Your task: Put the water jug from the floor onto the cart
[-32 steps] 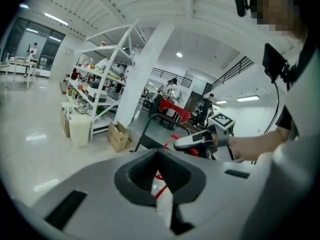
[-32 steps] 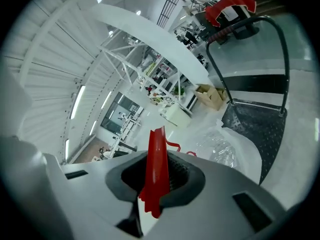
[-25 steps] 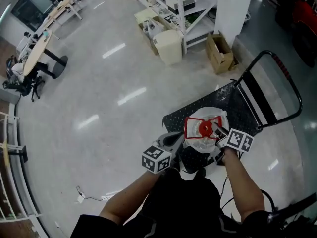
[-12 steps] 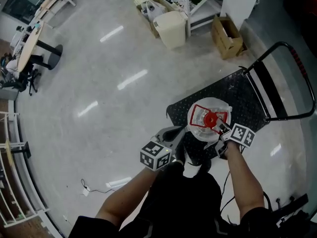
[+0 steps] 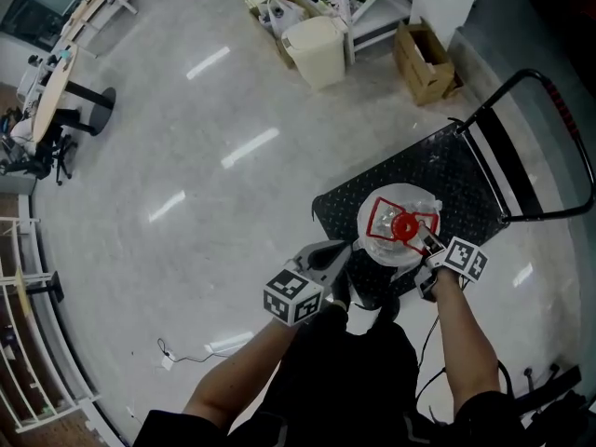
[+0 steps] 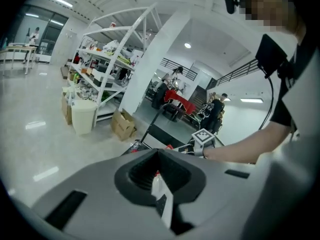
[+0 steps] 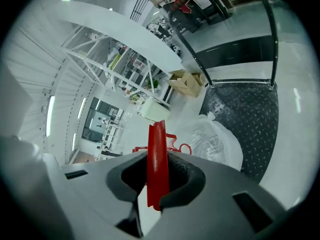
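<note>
Setting the water jug on the cart. The clear jug, with its red cap and red carrying handle, sits over the near corner of the cart's black ridged deck. Whether its base already bears on the deck cannot be told from above.

The right gripper has its jaws closed part-way, clamped flat on the upright red handle, which fills the gap between the pads and carries the jug's weight. The left gripper lies just beside the jug on the near side. Its jaws appear closed together and hold nothing that can be made out.

For a sound placement, the jug is best lowered straight down, with the handle kept vertical so the load does not swing or twist in the pads. The base should land fully inside the deck edge, not on the lip nearest the person. The grip should be released only once the handle goes slack. The left gripper may steady the jug's side against tipping or against the cart rolling away.

The cart's push bar stands at the far end, well apart from the jug. On the glossy floor beyond are a pale bin and a cardboard box.
</note>
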`<state>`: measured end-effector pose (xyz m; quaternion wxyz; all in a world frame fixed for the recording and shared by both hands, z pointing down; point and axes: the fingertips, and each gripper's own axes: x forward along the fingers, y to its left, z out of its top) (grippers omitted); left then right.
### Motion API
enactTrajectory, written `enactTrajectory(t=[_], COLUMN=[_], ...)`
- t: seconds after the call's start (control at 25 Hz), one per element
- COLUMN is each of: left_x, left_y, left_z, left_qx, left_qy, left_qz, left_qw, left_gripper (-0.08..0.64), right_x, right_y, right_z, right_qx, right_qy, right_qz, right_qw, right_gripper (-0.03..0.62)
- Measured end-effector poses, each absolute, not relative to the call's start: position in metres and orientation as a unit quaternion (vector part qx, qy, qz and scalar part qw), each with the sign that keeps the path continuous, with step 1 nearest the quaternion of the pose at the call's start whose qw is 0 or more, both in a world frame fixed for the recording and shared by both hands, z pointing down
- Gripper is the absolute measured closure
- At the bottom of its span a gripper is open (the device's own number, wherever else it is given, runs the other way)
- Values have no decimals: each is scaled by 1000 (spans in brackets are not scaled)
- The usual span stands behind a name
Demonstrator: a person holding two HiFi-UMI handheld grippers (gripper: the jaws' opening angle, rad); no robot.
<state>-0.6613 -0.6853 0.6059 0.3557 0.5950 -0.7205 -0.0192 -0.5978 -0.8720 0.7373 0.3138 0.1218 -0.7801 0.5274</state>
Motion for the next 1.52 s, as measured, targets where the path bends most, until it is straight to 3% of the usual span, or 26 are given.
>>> enactTrajectory(t=[0.4,0.6,0.88,1.12,1.28,1.52], left_x=[-637,-624,-596,-525,-456,-414], left_y=[-715,-731,-767,-806,-817,-874], left_z=[585,571,542,495,465,424], left_qx=[617,633,657,706,739,800], left_qy=[-710,-701,-689,-657,-632,-567], left_qz=[-5,17,14,12,17,-9], left_qw=[341,328,306,264,233,197], left_gripper=[571,571,571,571,571,571], right_x=[-566,-547,-470,-385,-315,-286], right_y=[-897,-909,-949,-982,-972,-1000], right_z=[764,747,673,559,500,439], right_qx=[137,125,146,148,156,151], right_qy=[-770,-789,-831,-873,-904,-929], right_qz=[522,501,471,449,386,335], right_qw=[340,334,259,117,101,46], right_gripper=[540,482,479,482,559,589])
